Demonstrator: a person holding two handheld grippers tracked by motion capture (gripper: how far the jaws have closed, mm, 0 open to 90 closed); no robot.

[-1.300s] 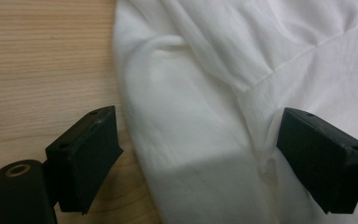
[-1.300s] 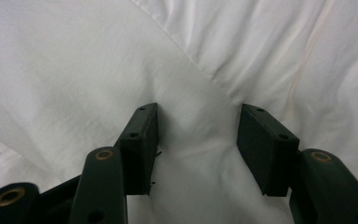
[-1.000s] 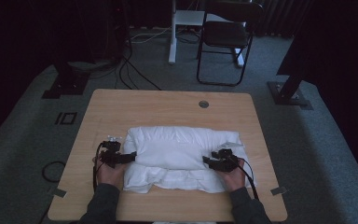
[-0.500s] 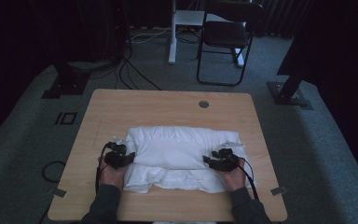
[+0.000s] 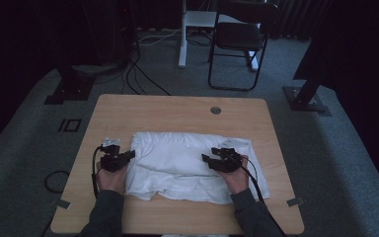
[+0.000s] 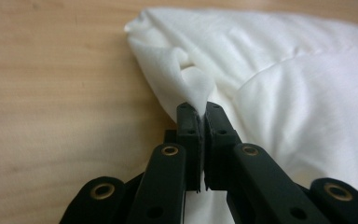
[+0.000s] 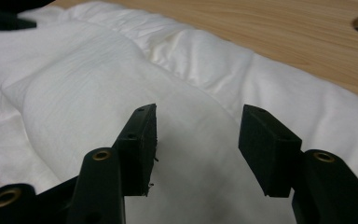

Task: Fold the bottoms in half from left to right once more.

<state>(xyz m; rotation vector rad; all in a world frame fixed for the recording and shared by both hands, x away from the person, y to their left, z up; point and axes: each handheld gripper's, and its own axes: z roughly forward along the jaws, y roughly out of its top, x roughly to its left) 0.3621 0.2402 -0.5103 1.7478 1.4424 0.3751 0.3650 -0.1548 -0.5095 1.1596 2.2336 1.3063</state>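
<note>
A crumpled white cloth (image 5: 182,163) lies spread across the near half of the wooden table (image 5: 168,111). At its left edge my left gripper (image 5: 130,155) has just been closing, and in the left gripper view its jaws stand together, pinching a small raised fold of the cloth (image 6: 279,79) at my left gripper (image 6: 198,111). Over the cloth's right part hovers my right gripper (image 5: 207,159). In the right gripper view my right gripper (image 7: 198,140) stands open, with the cloth (image 7: 98,70) below it and nothing pressed between the pads.
A round cable hole (image 5: 215,110) sits near the table's far edge. Beyond the table stand a black chair (image 5: 237,37) and a white desk leg (image 5: 181,39). Cables (image 5: 138,79) cross the carpet, and black stand bases (image 5: 306,98) flank the table.
The left gripper's jaws have shut on the cloth's left edge and lifted a little. The right gripper has risen slightly and shifted inward over the cloth, still open.
</note>
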